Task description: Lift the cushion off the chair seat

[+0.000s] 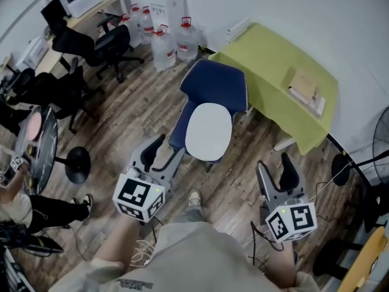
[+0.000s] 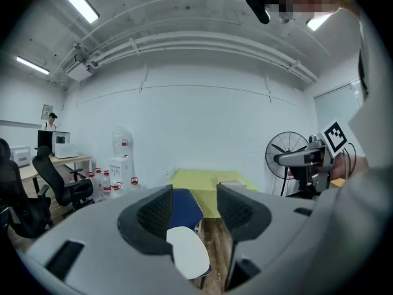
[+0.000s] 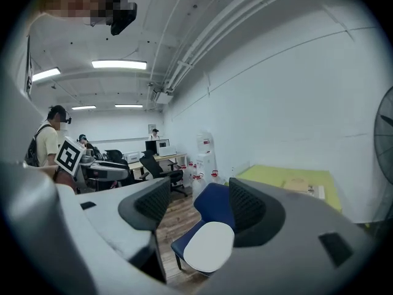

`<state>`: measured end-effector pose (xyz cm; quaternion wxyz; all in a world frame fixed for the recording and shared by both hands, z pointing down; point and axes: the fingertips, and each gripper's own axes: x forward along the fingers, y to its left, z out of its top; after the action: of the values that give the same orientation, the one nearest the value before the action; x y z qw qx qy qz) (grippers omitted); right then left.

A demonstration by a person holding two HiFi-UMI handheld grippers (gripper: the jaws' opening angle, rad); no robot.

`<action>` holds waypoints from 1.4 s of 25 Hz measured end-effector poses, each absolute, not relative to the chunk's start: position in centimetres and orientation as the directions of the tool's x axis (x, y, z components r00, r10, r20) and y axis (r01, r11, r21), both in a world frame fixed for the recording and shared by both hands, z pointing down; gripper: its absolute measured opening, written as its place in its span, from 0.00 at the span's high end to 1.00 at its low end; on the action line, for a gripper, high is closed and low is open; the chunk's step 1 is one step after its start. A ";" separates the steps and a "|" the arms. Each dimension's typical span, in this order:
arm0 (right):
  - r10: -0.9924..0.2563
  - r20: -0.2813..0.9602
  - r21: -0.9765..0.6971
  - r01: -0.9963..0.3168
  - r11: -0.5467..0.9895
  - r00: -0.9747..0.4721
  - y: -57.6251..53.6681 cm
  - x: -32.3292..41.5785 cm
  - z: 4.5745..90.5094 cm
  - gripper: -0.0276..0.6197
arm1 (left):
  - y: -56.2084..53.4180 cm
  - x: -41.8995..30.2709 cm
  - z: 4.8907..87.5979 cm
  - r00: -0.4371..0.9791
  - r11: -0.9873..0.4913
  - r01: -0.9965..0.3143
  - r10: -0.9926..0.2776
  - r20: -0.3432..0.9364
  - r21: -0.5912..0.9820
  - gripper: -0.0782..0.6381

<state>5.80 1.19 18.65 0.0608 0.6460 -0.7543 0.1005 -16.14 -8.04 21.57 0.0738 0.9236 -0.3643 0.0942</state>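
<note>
Wood floor (image 1: 137,102) bears chair (image 1: 216,81), oval cushion (image 1: 208,131) lying front-to-back; left tongs (image 1: 165,151), right tongs (image 1: 273,163) agape.

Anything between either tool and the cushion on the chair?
Nothing visible. The cushion lies bare on the chair seat. The left tool and right tool are open and short of it, with only floor between.

Smooth matt white cushion (image 1: 208,131), blue cloth chair (image 1: 216,84), wood-plank floor (image 1: 146,108)
</note>
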 end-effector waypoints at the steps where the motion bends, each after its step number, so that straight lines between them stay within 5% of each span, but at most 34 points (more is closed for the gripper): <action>1: -0.959 0.234 -0.069 -0.987 0.146 -0.158 -0.2 5.7 19.1 0.50 | -9.4 -16.1 22.1 0.717 -0.724 -0.686 -0.656 0.235 0.072 0.59; 19: -0.926 0.344 -0.131 -0.984 0.121 -0.159 -16.3 11.2 25.3 0.50 | -24.3 -12.8 29.0 0.691 -0.703 -0.701 -0.628 0.358 0.119 0.54; 35: -0.801 0.453 -0.249 -0.918 0.308 -0.392 -30.6 20.2 36.8 0.48 | -35.1 -3.7 36.8 0.556 -0.580 -0.809 -0.697 0.453 0.101 0.52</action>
<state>20.15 -30.60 36.79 0.1232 0.5376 -0.7994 0.2383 -3.66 -35.08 36.78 0.1505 0.8691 -0.4331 0.1857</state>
